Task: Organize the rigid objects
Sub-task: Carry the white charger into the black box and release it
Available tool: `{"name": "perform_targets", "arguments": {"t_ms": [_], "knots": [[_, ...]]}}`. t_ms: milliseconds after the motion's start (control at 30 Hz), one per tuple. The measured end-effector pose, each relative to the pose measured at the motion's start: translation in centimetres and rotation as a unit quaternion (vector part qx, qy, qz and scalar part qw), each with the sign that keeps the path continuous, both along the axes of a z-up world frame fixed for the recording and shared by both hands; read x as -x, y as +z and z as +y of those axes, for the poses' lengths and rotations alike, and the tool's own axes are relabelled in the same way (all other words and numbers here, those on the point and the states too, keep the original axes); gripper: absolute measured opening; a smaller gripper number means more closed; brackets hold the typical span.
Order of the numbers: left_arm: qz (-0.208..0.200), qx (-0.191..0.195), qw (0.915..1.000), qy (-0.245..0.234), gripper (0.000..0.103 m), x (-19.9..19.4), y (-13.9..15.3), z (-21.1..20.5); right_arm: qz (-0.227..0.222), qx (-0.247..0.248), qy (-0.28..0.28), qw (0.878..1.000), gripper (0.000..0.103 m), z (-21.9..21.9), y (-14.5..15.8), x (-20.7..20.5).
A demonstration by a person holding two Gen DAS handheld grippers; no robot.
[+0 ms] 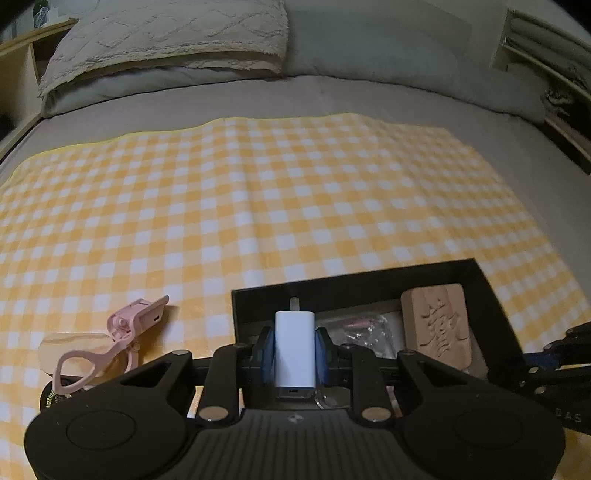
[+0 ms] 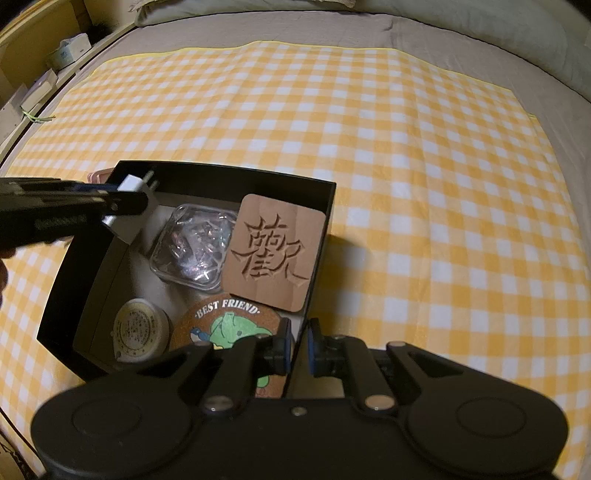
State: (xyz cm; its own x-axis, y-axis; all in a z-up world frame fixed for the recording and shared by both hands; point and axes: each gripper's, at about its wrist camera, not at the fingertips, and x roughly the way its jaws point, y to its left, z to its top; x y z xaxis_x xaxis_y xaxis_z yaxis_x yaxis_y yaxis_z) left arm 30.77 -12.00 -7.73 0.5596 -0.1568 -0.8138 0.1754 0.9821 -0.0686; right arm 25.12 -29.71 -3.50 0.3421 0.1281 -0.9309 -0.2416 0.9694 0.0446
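Note:
My left gripper (image 1: pixel 294 350) is shut on a white charger plug (image 1: pixel 294 347) and holds it over the far left corner of the black box (image 1: pixel 491 291). The plug also shows in the right wrist view (image 2: pixel 131 206), prongs pointing away. The box (image 2: pixel 62 295) holds a carved wooden coaster (image 2: pixel 275 253), a clear case (image 2: pixel 192 245), a round tin (image 2: pixel 138 330) and a "BEST FRIEND" cork coaster (image 2: pixel 225 321). My right gripper (image 2: pixel 297 349) is shut on the box's near right wall. A pink eyelash curler (image 1: pixel 110 343) lies on the cloth, left of the box.
The yellow checked cloth (image 1: pixel 258 203) covers a grey bed. A wooden piece (image 1: pixel 70 349) lies under the curler. Pillows (image 1: pixel 166 33) lie at the bed's head. A bedside shelf (image 2: pixel 44 74) with small boxes stands at the left.

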Motion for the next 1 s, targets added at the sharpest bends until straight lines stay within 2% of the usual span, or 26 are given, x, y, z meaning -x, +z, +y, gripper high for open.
{"name": "perform_targets", "arguments": {"t_ms": [233,367,467,567,633,1000], "knots": [[-0.013,-0.037,0.9991,-0.017,0.025,0.1,-0.8,-0.9,0.000,-0.001,0.000,1.000,0.009,0.0,0.0,0.0],[-0.014,-0.043,0.9987,-0.024,0.026,0.0,-1.0,-1.3,0.000,-0.001,0.000,1.000,0.009,0.0,0.1,0.0],[-0.009,-0.034,0.9990,-0.026,0.029,0.0,-0.9,-1.1,0.000,0.000,0.000,1.000,0.009,-0.1,0.1,0.0],[-0.006,-0.025,0.9992,-0.030,0.036,0.4,-0.5,-1.0,0.000,-0.001,0.000,1.000,0.009,-0.1,0.1,0.0],[-0.006,-0.016,0.9993,-0.033,0.044,0.8,-0.2,-1.1,0.000,0.000,0.000,1.000,0.009,-0.1,0.1,0.0],[-0.016,0.026,0.9977,-0.061,0.063,3.7,2.5,-2.3,-0.001,0.003,0.002,1.000,0.009,0.0,0.0,0.0]]}}
